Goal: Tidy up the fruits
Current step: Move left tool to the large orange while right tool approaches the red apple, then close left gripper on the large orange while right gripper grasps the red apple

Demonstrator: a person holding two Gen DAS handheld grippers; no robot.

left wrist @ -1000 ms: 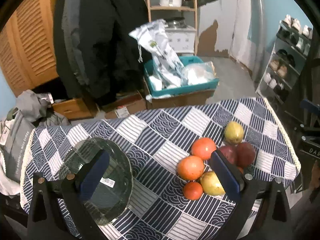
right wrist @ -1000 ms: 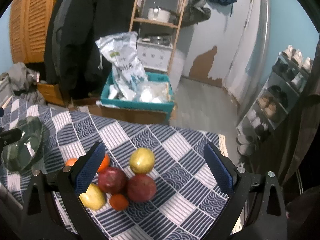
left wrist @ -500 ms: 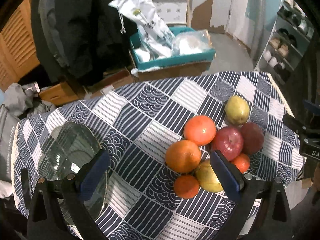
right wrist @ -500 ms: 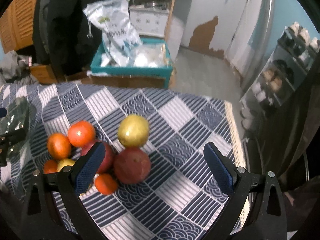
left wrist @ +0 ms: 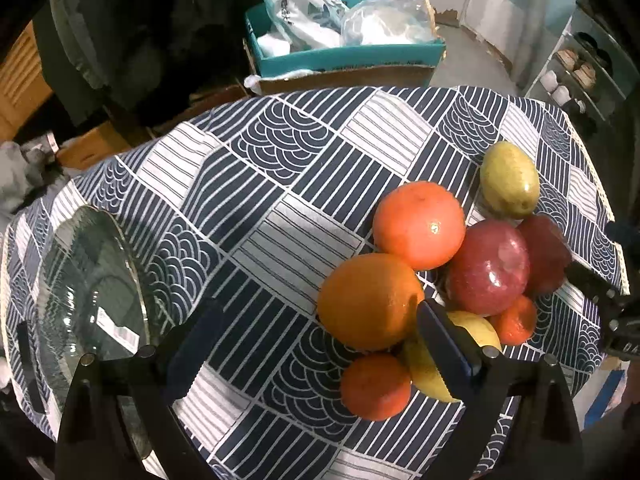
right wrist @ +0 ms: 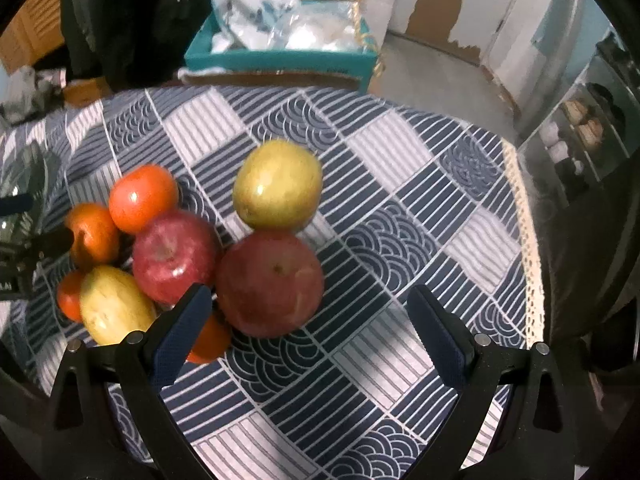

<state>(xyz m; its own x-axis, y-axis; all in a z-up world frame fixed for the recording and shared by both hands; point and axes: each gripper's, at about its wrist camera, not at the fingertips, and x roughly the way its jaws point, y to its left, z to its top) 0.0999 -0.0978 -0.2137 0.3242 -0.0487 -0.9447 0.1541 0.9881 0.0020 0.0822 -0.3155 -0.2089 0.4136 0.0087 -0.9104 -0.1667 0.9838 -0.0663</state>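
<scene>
While both grippers hang above the fruit pile, nothing is gripped: the left gripper [left wrist: 320,348], its jaws spread wide though they have just been closing slightly, sits beside the big orange [left wrist: 370,300]; the right gripper [right wrist: 316,328] is spread wide over the red apple [right wrist: 270,284]. Straddle 1 fruit squarely, avoiding neighbours. Open cloth leads to the glass bowl [left wrist: 60,280]; the tablecloth's fringed edge [right wrist: 528,256] lies near.

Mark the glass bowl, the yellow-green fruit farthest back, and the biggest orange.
glass bowl [left wrist: 92,280], left wrist view, on its inner wall.
yellow-green fruit [right wrist: 278,184], right wrist view, mid-surface.
biggest orange [left wrist: 370,300], left wrist view, front face.
</scene>
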